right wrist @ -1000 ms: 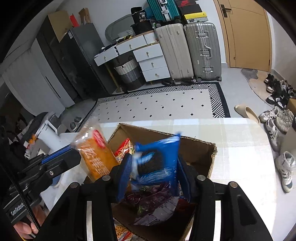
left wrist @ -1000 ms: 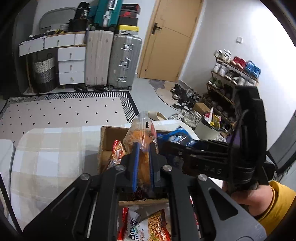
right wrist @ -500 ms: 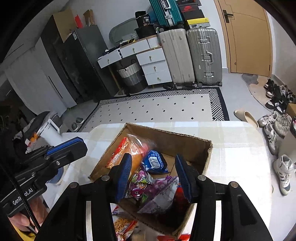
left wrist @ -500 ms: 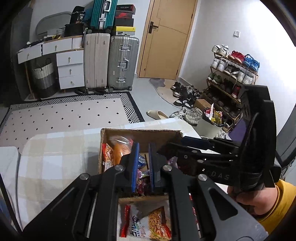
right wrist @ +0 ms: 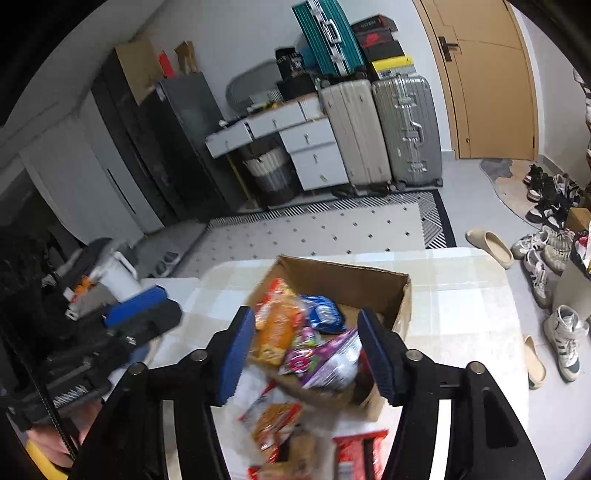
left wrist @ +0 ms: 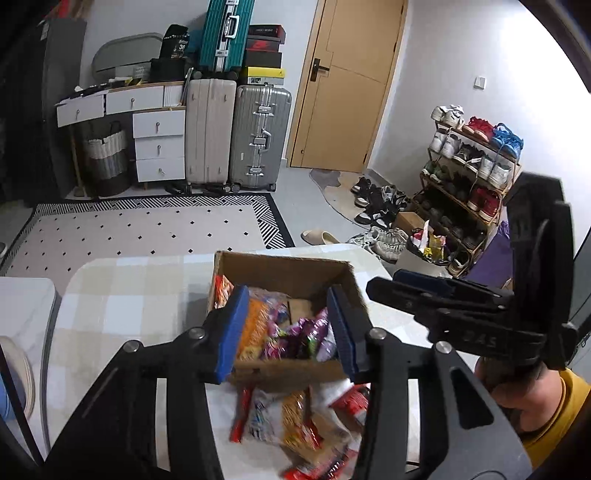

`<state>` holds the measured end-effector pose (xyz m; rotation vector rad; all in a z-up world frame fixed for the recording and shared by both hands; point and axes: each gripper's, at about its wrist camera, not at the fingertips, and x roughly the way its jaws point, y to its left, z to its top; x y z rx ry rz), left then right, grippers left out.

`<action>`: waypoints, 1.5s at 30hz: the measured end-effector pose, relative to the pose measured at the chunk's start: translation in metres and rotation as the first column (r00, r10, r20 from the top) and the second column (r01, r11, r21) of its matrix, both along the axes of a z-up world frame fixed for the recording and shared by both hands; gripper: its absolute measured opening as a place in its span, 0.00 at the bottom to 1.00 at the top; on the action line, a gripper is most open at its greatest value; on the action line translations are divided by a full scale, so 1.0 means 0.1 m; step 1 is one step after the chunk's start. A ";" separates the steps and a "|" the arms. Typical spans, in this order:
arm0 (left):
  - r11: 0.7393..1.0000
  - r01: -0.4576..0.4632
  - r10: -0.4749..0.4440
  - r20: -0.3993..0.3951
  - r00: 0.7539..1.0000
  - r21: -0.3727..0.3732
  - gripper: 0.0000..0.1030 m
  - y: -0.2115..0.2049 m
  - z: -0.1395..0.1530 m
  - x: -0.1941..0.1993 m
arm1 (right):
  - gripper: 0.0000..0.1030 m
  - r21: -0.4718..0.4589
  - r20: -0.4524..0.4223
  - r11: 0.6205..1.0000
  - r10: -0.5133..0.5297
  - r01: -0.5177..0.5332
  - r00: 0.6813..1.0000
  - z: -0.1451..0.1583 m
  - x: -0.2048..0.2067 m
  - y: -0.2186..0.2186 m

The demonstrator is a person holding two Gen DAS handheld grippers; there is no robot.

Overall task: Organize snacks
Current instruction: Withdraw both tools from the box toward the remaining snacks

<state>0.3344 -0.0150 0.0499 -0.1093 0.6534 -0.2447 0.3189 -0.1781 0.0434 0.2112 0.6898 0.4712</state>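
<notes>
Both tools released, empty: left tool (left wrist: pixel 288 332) and right tool (right wrist: pixel 308 354) above cardboard box (right wrist: pixel 369 280) of snacks (right wrist: pixel 280 332) on desk (right wrist: pixel 461 314).

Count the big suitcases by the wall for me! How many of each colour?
Beige suitcase: 1
Silver suitcase: 1
Teal suitcase, up on top: 1
Total: 3
</notes>
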 end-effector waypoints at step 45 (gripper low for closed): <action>0.980 -0.194 0.194 0.002 0.981 -0.033 0.99 0.64 -0.87 -3.48 | 0.99 0.037 0.306 0.995 -0.100 0.093 0.947 -0.72 -3.30 -0.16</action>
